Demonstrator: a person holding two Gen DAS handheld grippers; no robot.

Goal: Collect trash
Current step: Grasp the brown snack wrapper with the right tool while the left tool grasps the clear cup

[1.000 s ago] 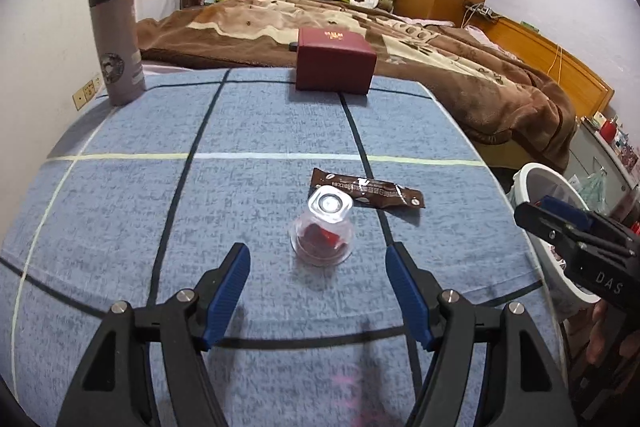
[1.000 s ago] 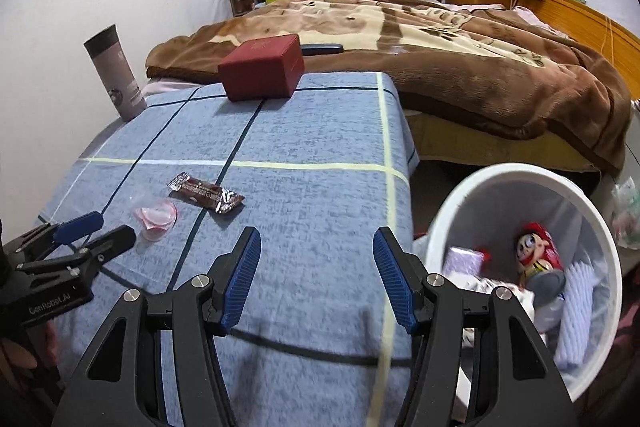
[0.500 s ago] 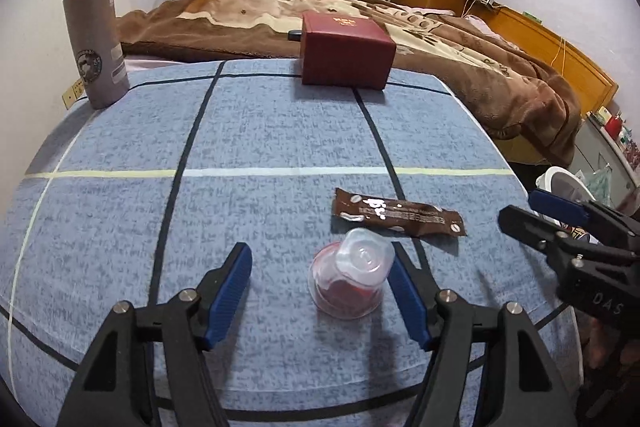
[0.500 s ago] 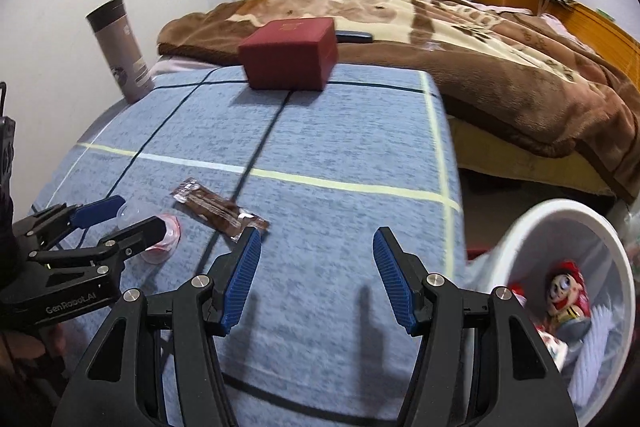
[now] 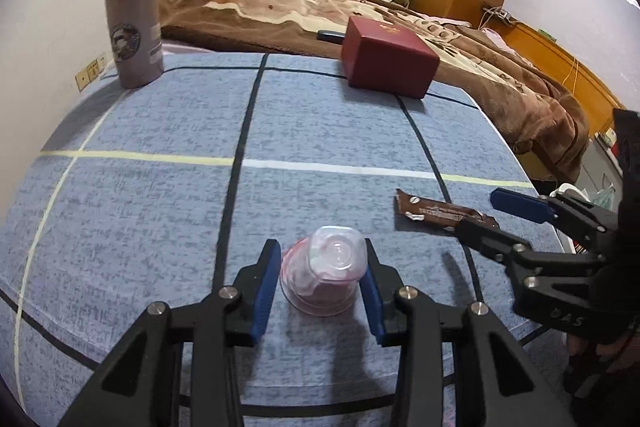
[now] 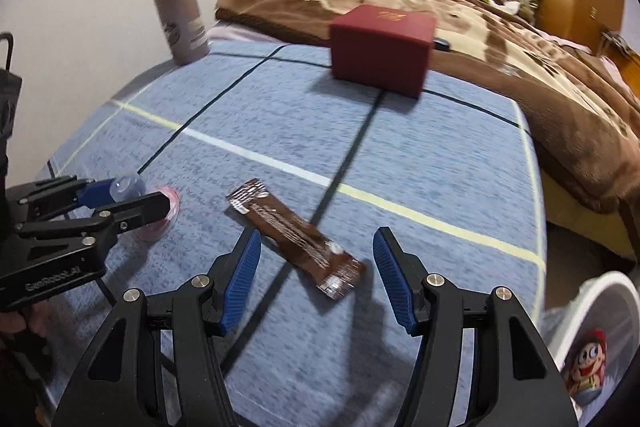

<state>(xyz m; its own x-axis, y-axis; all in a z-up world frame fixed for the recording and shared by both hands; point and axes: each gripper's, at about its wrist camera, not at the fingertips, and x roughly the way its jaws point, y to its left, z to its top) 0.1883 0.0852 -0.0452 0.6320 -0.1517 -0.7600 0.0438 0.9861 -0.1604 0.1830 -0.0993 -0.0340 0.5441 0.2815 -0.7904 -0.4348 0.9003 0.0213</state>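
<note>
Left wrist view: the left gripper point(image 5: 320, 281) has just been closing, and its 2 blue pads now touch both sides of the upturned clear plastic cup point(image 5: 325, 269) with pink residue, which stands on the blue gridded tablecloth point(image 5: 160, 211). The right gripper point(image 6: 316, 277) stands wide and empty over the brown snack wrapper point(image 6: 294, 229), which lies flat just beside the cup. A white trash bin point(image 6: 600, 311) sits past the table's edge.

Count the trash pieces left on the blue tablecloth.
2. A plastic cup, upside down, between the left gripper pads; a brown wrapper flat before the open right gripper.
</note>
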